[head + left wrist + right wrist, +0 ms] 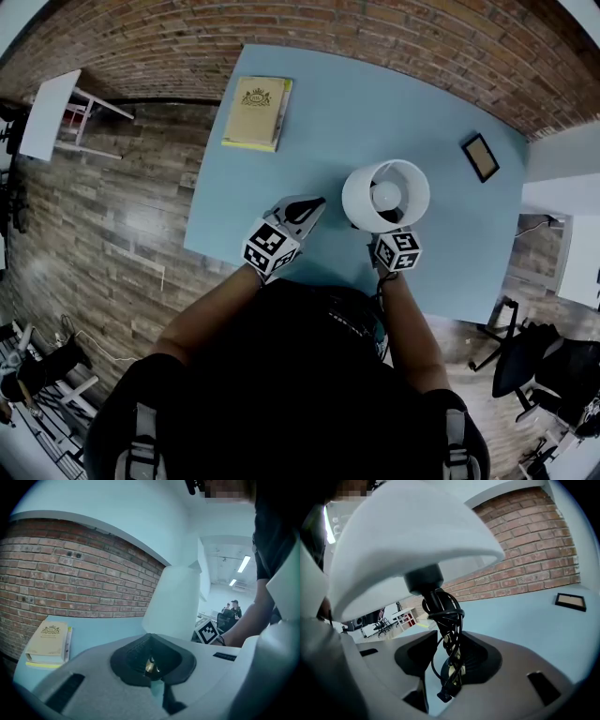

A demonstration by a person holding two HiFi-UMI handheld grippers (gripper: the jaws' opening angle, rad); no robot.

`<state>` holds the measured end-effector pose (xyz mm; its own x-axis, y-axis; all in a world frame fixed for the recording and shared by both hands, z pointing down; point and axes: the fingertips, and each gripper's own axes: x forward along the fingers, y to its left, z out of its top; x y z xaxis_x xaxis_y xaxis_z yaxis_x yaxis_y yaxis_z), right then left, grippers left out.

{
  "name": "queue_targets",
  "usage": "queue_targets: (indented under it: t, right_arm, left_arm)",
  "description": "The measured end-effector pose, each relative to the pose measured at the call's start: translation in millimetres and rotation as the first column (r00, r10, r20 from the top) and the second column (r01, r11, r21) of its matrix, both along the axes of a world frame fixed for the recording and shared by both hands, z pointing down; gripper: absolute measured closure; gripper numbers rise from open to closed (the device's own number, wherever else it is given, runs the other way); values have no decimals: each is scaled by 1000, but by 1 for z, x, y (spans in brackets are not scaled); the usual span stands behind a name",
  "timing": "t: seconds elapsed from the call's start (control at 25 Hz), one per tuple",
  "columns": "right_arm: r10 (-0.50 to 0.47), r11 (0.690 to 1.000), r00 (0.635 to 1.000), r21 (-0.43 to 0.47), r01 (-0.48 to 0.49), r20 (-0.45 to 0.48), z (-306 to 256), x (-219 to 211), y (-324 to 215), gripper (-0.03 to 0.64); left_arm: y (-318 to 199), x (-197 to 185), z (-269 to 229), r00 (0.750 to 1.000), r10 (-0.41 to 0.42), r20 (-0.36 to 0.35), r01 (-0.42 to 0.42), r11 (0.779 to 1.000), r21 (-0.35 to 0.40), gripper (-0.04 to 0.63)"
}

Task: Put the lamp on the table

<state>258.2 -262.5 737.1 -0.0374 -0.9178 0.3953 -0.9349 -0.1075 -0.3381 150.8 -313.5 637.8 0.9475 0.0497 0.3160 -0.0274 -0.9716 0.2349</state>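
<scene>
Already standing on the tabletop [356,103]: the lamp [384,195], with a gripper at its stem.
Its white shade sits right of centre in the head view. The dark stem and coiled cord stand between the wide-apart jaws of the right gripper [450,665], with a gap beside the stem. The left gripper [309,206], just left of the shade, has its jaws drawn together on nothing. A yellow book [256,112] lies at upper left.
</scene>
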Motion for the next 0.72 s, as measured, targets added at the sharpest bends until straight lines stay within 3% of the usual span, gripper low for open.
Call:
queue_targets:
  t: [0.48,0.72]
  right_arm:
    - [55,998,996,0,-55,-66,-18,-27,43,483]
    - [89,995,990,42,-85,-106,-43,-50,69,555]
  left_arm:
    - [31,-28,-28,997,36,-72,-34,999,38,586]
    - [54,-43,-36,991,74,-110,-70,997,42,586]
